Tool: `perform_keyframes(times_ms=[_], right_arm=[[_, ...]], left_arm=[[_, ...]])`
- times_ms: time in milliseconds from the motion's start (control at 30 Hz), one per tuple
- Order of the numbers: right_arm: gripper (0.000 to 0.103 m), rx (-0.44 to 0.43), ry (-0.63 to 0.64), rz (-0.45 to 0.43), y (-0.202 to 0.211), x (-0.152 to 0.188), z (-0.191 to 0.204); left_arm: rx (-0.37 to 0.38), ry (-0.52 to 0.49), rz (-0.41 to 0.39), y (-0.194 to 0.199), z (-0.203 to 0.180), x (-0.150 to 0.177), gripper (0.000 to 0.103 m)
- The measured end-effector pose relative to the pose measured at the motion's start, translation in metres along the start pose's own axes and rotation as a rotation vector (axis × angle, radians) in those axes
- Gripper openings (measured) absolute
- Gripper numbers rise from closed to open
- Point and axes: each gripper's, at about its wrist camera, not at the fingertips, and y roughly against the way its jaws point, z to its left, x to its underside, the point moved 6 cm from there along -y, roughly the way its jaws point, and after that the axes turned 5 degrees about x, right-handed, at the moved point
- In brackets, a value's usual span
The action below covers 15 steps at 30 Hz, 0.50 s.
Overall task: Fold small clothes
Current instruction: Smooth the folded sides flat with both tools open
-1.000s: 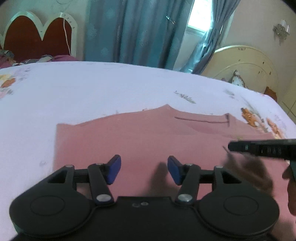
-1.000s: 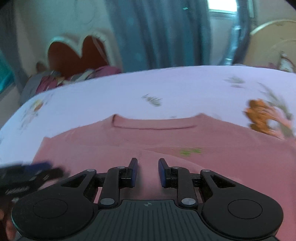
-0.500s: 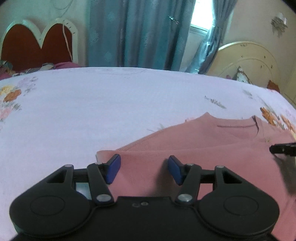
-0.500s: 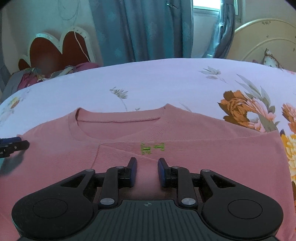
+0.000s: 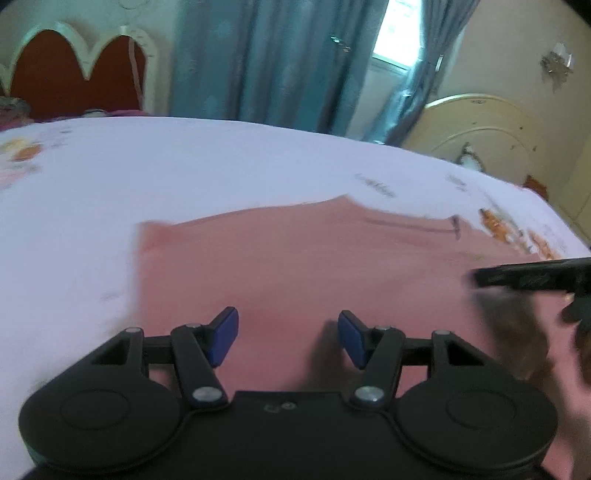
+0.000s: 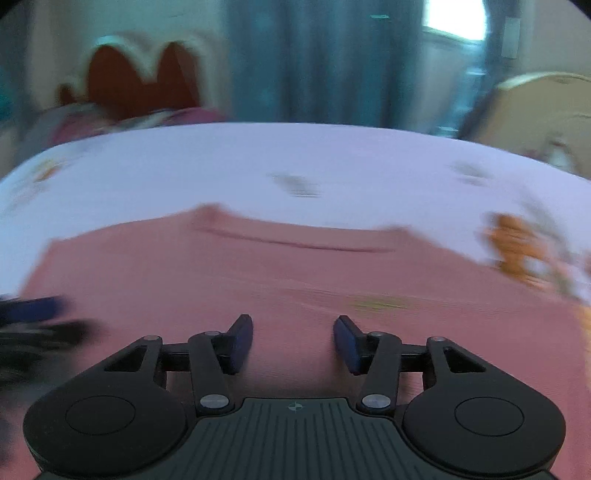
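A pink top (image 5: 314, 266) lies flat on the bed, its neckline (image 6: 295, 242) towards the far side and a small green mark (image 6: 380, 304) on its front. My left gripper (image 5: 288, 332) hangs open just over the top's left part, with nothing between its blue pads. My right gripper (image 6: 293, 332) is over the middle of the top and its jaws are opening. Only the flat cloth shows below them, and nothing is pinched. One blurred finger (image 5: 524, 277) of the right gripper reaches in at the right edge of the left wrist view.
The bed carries a white sheet (image 5: 221, 166) with flower prints (image 6: 517, 247) at the right. Behind it are a red scalloped headboard (image 5: 74, 77), blue curtains (image 5: 277, 62), a bright window (image 5: 399, 33) and a cream headboard (image 5: 480, 125).
The right gripper's jaws have spread from nearly shut to well apart. The left gripper has swung back to the right over the pink top. Both views are blurred now.
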Motion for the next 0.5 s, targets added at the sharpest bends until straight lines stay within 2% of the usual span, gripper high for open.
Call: perform_keyframes(times_ms=[67,100,167,267,300,367,433,500], right_arm=[[0.048,0.039,-0.046,0.017,0.011,0.008,-0.033],[0.048,0.024,-0.058,0.001,0.023,0.010,-0.040],[0.048,-0.014,-0.036,-0.050,0.050,0.016,-0.042],[0.048,-0.059,-0.004,-0.011,0.061,0.041,-0.036],[0.048,-0.040,0.010,0.014,0.057,0.052,-0.037],[0.048,0.003,0.005,0.057,0.049,0.073,-0.047],[0.048,-0.006,-0.029,0.048,0.060,0.074,-0.052],[0.048,-0.010,-0.033,-0.012,0.079,0.066,-0.050]], left_arm=[[0.049,0.026,-0.023,0.020,0.001,0.006,0.057],[0.078,-0.015,-0.033,0.032,-0.010,0.011,0.057],[0.056,-0.061,-0.037,0.044,-0.022,0.020,0.057],[0.000,-0.006,-0.007,0.046,-0.011,0.037,0.057],[-0.017,0.009,0.019,0.045,-0.005,0.045,0.057],[0.004,0.027,0.000,0.056,0.001,0.051,0.057],[-0.003,-0.008,0.001,0.066,-0.002,0.050,0.057],[0.008,-0.006,-0.015,0.072,-0.004,0.047,0.059]])
